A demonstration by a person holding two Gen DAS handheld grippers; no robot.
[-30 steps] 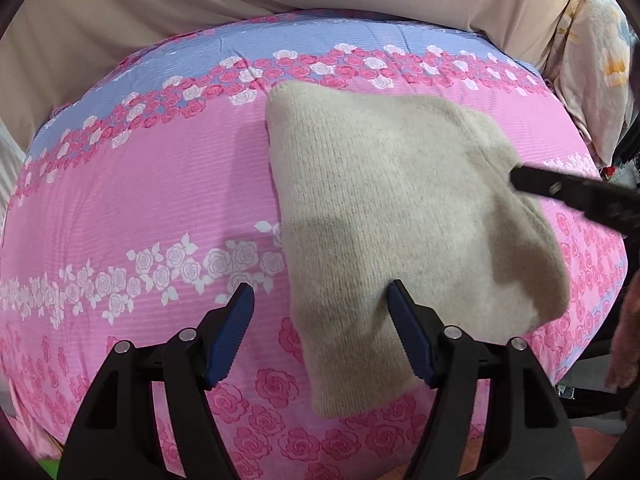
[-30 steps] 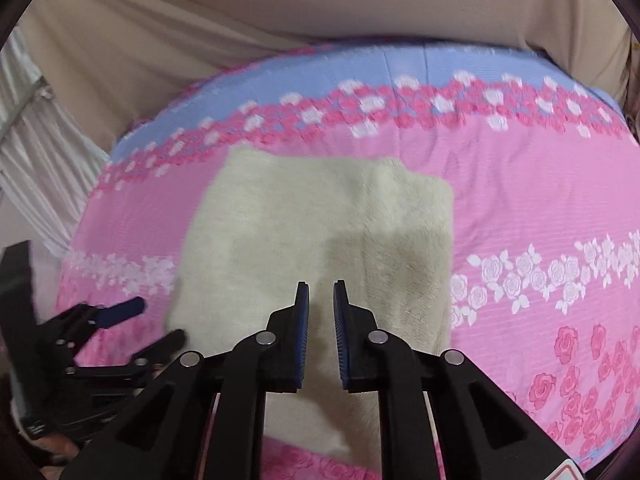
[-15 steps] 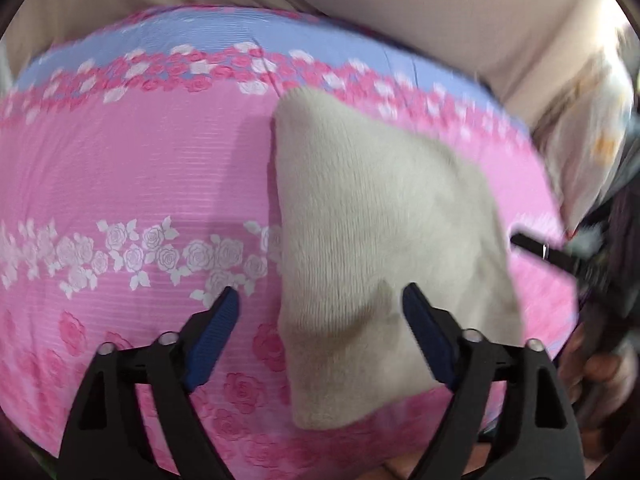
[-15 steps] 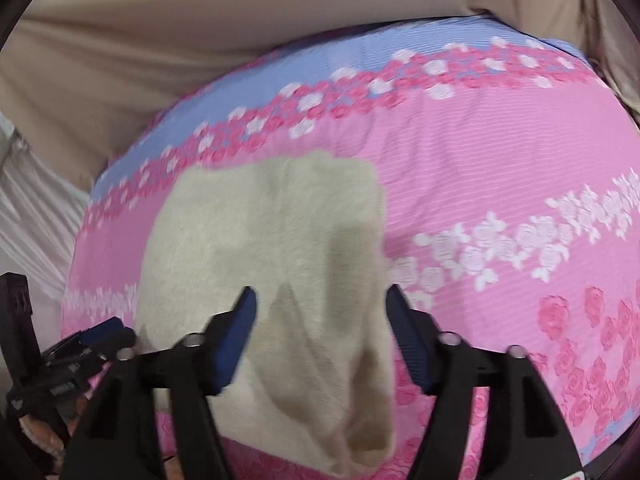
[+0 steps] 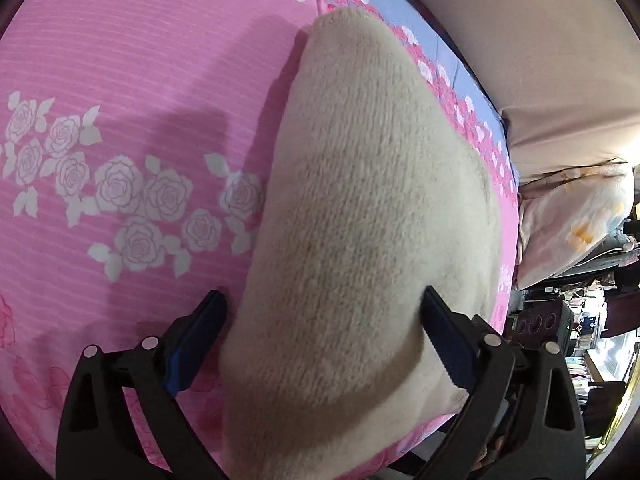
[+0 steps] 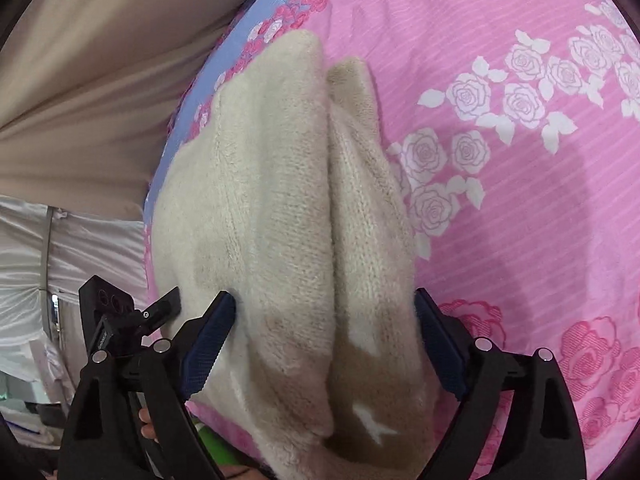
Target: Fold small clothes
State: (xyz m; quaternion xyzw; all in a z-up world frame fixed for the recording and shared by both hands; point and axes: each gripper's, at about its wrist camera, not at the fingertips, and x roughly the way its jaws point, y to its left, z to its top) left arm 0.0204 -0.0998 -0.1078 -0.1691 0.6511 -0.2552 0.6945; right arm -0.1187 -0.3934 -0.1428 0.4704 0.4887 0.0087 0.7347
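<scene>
A cream knitted garment (image 5: pixel 372 216) lies folded on the pink rose-print bedsheet (image 5: pixel 120 80). My left gripper (image 5: pixel 324 336) is open, its fingers wide apart either side of the garment's near end. In the right wrist view the garment (image 6: pixel 288 200) shows as two thick folds with a crease between them and white star marks near the front. My right gripper (image 6: pixel 324 336) is open and straddles both folds at the near end. The other gripper (image 6: pixel 132 316) shows at the left edge of that view, beside the garment.
The sheet (image 6: pixel 520 160) has a blue band with roses along the far side. A beige cloth (image 5: pixel 540 60) rises behind the bed. A flowered pillow (image 5: pixel 572 216) lies at the right, with room clutter beyond the bed edge.
Both grippers have moved down and close to the garment's near end. The right gripper went from shut to wide open. The garment now bunches into two folds between its fingers.
</scene>
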